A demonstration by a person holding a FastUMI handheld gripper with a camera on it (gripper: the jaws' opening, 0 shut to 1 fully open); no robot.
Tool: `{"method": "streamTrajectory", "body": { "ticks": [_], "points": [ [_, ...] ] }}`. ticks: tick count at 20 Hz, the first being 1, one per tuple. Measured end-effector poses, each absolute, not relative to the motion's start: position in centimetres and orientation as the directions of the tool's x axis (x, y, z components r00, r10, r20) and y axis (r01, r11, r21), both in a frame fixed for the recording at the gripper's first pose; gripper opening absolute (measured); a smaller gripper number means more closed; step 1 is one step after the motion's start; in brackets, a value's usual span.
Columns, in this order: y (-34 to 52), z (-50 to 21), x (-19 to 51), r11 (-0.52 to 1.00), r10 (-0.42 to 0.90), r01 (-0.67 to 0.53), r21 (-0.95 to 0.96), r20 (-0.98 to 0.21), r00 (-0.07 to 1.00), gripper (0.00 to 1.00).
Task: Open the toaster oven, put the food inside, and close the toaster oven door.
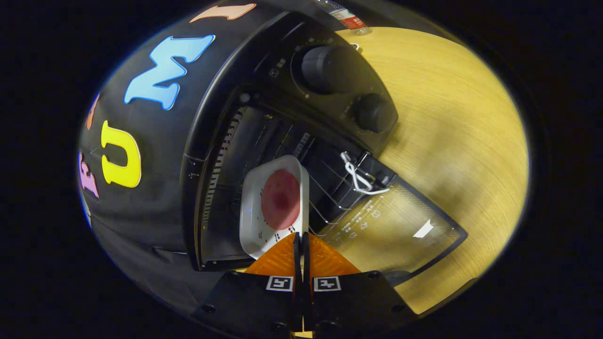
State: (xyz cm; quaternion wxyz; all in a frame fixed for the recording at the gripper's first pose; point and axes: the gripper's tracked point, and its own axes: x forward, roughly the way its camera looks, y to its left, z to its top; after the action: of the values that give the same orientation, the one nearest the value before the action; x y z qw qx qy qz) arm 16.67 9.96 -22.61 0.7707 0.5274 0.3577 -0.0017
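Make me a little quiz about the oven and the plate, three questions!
1. True or false: the toaster oven door is open.
2. What lies on the white plate? A) a red round slice of food B) a banana C) nothing
3. What are the gripper jaws pinching?

Key: 1. True, the glass door hangs open. 2. A. 3. The plate's near rim; the plate is partly inside the oven, on the wire rack.

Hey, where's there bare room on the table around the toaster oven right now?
Open wooden tabletop lies beyond the black toaster oven's knob side and past its dropped glass door. It is crowded inside: the white square plate with round red food takes the wire rack. The gripper, fingers pinched together, grips that plate's edge.
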Motion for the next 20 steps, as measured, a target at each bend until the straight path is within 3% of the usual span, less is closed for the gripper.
{"method": "streamTrajectory", "body": {
  "ticks": [4, 13, 16, 20],
  "points": [
    [10.4, -22.4, 18.3, 0.444, 0.308, 0.36, 0.821, -0.517, 0.799, 0.05],
    [11.6, -22.1, 19.4, 0.377, 0.357, 0.346, 0.859, -0.48, 0.802, 0.12],
    [12.7, -21.9, 18.2, 0.384, 0.428, 0.319, 0.867, -0.473, 0.77, 0.15],
    [13.9, -21.7, 16.0, 0.4, 0.509, 0.297, 0.867, -0.48, 0.715, 0.43]
  ]
}}
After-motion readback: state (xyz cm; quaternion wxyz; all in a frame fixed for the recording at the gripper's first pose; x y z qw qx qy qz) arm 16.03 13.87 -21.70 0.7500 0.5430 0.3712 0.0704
